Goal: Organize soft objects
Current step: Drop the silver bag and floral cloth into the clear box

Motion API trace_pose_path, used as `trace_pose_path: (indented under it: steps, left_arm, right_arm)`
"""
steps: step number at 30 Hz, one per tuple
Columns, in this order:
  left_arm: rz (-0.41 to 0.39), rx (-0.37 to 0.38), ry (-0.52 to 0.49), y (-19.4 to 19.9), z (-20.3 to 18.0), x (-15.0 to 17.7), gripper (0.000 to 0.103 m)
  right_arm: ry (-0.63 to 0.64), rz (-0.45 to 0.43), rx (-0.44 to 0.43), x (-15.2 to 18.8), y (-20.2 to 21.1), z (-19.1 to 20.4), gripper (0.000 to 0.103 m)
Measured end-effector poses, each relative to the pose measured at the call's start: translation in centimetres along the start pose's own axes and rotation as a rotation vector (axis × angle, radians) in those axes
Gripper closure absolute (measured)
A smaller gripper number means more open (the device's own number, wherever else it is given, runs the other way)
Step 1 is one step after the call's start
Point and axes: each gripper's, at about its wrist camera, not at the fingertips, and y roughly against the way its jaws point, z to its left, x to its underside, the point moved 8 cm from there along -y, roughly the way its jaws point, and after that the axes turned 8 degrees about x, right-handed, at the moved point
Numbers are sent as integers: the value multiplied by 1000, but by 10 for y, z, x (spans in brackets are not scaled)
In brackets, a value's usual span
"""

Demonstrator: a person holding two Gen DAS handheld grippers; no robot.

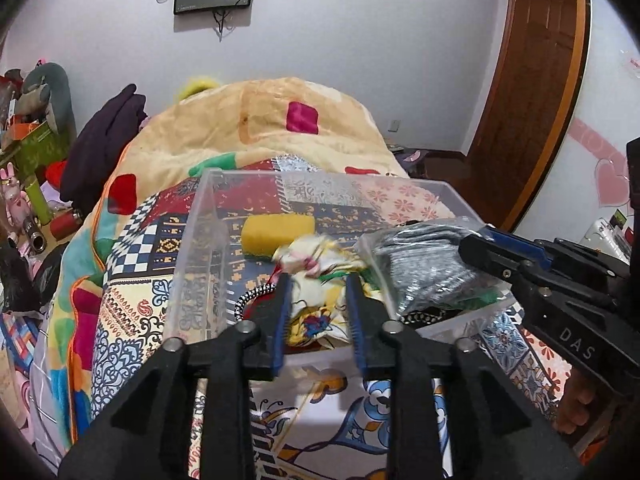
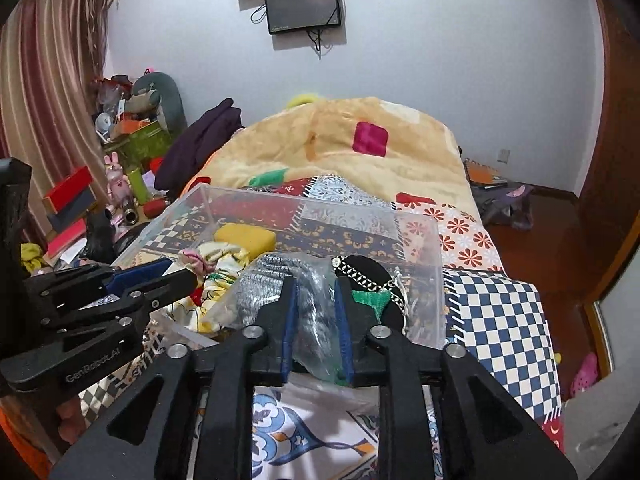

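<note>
Left hand-held gripper: blue-padded fingers are closing on a crumpled cream-and-yellow printed cloth, gripping it at the near edge of the clear plastic storage box. The cloth's upper end is blurring, so it is probably moving. A loose fold is hanging over the box's near wall; if the cloth is being let go here, that fold is likely dragging the rest out onto the patterned patchwork bedsheet.

Right hand-held gripper: fingers are pinching a clear plastic bag of grey knitted fabric, also at the near rim of the box. The bag film is looking slick, and only a bunched part is sitting between the pads, so it may be slipping free under any pull.

The two grippers are working just beside each other; a clash of fingers, or one load snagging the other, is a fair risk.

Just beyond, inside the box: a black pouch with a black-and-white braided cord and a green knitted piece are lying near the right gripper. The cord could be catching on a finger.

Farther in, a yellow rectangular sponge is resting on the box floor, well apart from both grippers.

The box itself is sitting on the soft bed; pressing on its rim may be tipping it.
</note>
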Motion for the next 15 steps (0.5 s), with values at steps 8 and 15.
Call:
trace_pose_path:
  steps: [8, 15]
  left_arm:
    - [-90, 44, 12, 45, -8, -13, 65]
    - [-208, 47, -15, 99, -26, -29, 65]
  right_arm:
    - [-39, -55, -62, -12, 33, -2, 67]
    - [-25, -171, -86, -30, 84, 3, 64]
